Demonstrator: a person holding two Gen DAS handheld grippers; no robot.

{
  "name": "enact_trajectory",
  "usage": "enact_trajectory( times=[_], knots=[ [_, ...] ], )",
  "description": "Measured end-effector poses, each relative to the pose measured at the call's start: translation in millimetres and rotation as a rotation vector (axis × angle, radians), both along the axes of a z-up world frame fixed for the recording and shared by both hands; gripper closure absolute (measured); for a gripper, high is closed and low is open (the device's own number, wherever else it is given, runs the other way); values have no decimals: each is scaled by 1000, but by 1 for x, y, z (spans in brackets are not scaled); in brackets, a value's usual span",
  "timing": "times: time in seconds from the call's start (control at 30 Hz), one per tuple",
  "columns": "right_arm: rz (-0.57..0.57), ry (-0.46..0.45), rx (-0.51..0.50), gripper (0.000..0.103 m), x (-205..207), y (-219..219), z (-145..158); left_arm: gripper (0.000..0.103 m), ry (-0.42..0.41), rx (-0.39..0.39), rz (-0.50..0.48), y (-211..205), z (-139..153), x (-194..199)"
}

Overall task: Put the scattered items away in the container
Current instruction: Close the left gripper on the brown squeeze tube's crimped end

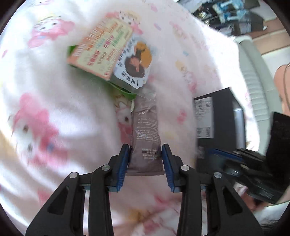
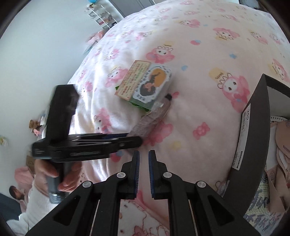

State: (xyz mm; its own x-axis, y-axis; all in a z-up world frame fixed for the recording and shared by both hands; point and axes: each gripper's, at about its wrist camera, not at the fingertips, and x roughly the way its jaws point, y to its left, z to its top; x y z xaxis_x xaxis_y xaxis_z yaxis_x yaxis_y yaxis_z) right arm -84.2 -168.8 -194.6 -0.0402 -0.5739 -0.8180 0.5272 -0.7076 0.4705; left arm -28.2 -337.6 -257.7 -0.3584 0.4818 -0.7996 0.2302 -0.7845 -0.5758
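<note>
A long grey-brown sachet (image 1: 145,123) lies on the pink cartoon blanket (image 1: 54,90), its far end tucked under a printed snack box (image 1: 107,52) and a green packet (image 1: 125,90). My left gripper (image 1: 145,147) straddles the sachet's near end, both blue pads against its edges. From the right wrist view the left gripper (image 2: 134,139) reaches in from the left to the sachet (image 2: 154,116), below the snack box (image 2: 143,81). My right gripper (image 2: 144,152) hovers above the blanket, its pads nearly together with nothing between them. The black container (image 2: 257,127) stands at the right.
The black container (image 1: 226,112) holds several pale packets (image 2: 279,145). A hand (image 2: 68,177) in a white sleeve grips the left tool. A white wall and a shelf rack (image 2: 103,16) lie beyond the bed's far edge. My right gripper (image 1: 235,158) appears blurred beside the container.
</note>
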Motion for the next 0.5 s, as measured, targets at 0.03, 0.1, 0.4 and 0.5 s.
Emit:
enact_trajectory(
  times=[0.03, 0.1, 0.4, 0.5],
  knots=[
    [2, -6, -7, 95, 1, 0, -1, 73, 11, 15, 11, 0, 6, 7],
    [-8, -25, -17, 95, 3, 3, -3, 73, 37, 29, 17, 1, 19, 15],
    [11, -58, -12, 95, 12, 1, -6, 79, 42, -28, 21, 12, 40, 16],
    [55, -66, -28, 95, 17, -6, -5, 85, 51, -52, 9, 26, 47, 13]
  ],
)
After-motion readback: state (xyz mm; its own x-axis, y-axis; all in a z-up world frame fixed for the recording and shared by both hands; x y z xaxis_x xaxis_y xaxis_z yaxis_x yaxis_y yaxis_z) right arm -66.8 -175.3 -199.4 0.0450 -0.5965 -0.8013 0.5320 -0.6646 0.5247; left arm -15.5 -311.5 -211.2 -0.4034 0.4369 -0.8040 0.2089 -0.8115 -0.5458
